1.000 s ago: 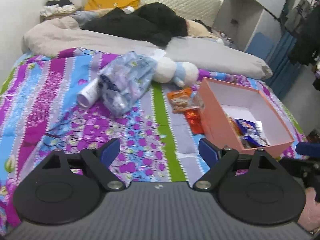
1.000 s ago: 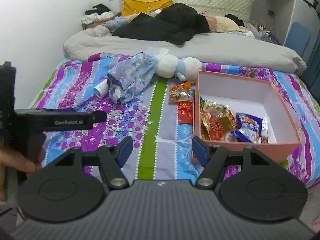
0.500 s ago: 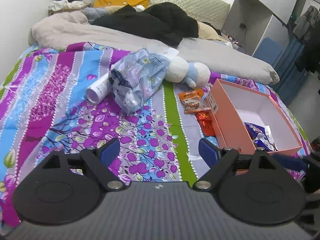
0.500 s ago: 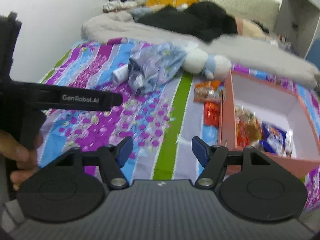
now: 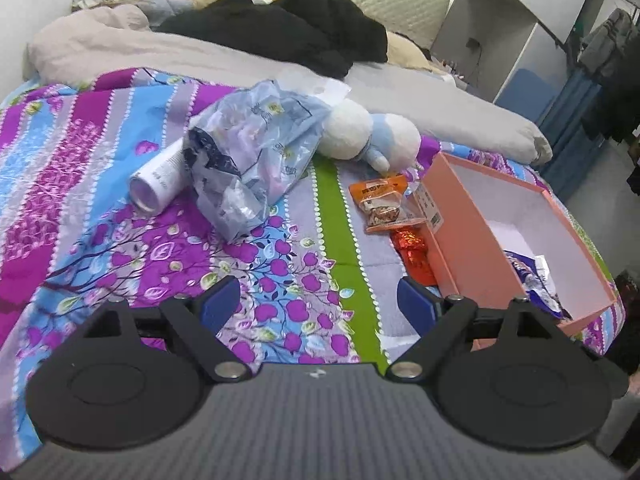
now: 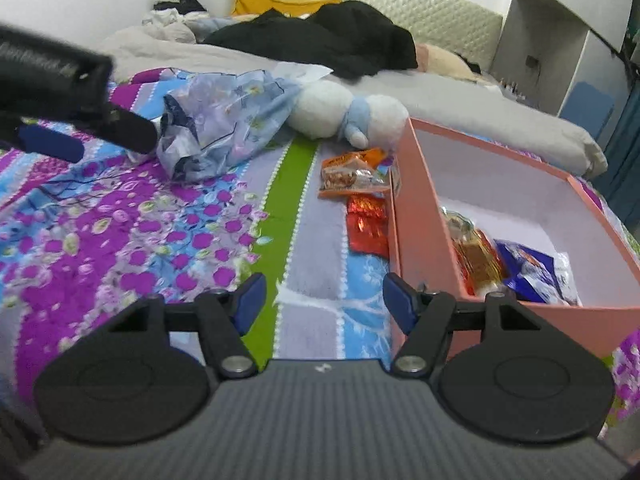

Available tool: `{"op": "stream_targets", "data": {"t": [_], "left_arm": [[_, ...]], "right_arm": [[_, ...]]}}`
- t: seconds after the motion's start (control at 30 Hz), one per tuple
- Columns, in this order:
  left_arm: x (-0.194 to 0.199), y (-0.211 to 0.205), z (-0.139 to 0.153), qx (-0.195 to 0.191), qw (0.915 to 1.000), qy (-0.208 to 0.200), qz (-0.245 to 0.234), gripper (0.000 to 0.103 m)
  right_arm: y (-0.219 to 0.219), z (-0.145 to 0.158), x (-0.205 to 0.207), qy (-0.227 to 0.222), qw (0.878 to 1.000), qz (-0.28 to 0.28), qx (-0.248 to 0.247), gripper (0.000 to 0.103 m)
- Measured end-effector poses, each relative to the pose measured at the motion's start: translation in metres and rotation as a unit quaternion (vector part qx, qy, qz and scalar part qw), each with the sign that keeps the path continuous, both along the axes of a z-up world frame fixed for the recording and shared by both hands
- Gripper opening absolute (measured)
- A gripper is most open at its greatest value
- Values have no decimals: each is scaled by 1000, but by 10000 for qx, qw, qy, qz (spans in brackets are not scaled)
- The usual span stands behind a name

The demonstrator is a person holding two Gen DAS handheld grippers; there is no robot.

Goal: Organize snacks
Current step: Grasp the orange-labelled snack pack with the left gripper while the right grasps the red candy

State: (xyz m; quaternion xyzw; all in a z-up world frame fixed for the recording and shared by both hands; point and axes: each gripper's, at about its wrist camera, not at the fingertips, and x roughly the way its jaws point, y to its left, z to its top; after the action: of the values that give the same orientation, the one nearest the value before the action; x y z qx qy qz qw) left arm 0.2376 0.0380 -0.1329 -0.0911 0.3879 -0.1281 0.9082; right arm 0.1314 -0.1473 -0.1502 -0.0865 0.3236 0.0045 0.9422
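You are between picks: both the left gripper (image 5: 318, 302) and right gripper (image 6: 324, 298) hang open, empty. Two snacks, the orange packet (image 6: 352, 174) and red packet (image 6: 368, 226), lie mid-frame on the bed beside the pink box (image 6: 424, 216); take one next.

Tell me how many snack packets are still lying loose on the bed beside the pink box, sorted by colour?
Orange packet: 1
Red foil packet: 1
Total loose on the bedspread, next to the pink box: 2
More packets lie inside the box, too jumbled to count.
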Motion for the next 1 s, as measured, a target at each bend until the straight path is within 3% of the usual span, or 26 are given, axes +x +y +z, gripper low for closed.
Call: {"op": "stream_targets", "data": {"t": [0.17, 0.3, 0.53, 0.7, 0.8, 1.0], "left_arm": [[41, -9, -24, -155, 9995, 164, -203, 89], [69, -17, -44, -270, 9989, 153, -357, 89], [121, -40, -74, -470, 9968, 305, -565, 89], [159, -60, -93, -806, 9923, 579, -736, 89], [180, -75, -103, -823, 9906, 680, -856, 94], [218, -105, -120, -914, 9863, 887, -1050, 96]], "right_arm": [[15, -28, 15, -206, 9997, 27, -140, 66], [19, -46, 32, -127, 9998, -89, -78, 62], [7, -59, 70, -485, 9970, -428, -432, 58], [-6, -77, 95, -303, 9962, -555, -598, 50], [-9, -86, 105, -230, 9958, -607, -646, 43], [-3, -96, 121, -218, 9926, -641, -1013, 40]]}}
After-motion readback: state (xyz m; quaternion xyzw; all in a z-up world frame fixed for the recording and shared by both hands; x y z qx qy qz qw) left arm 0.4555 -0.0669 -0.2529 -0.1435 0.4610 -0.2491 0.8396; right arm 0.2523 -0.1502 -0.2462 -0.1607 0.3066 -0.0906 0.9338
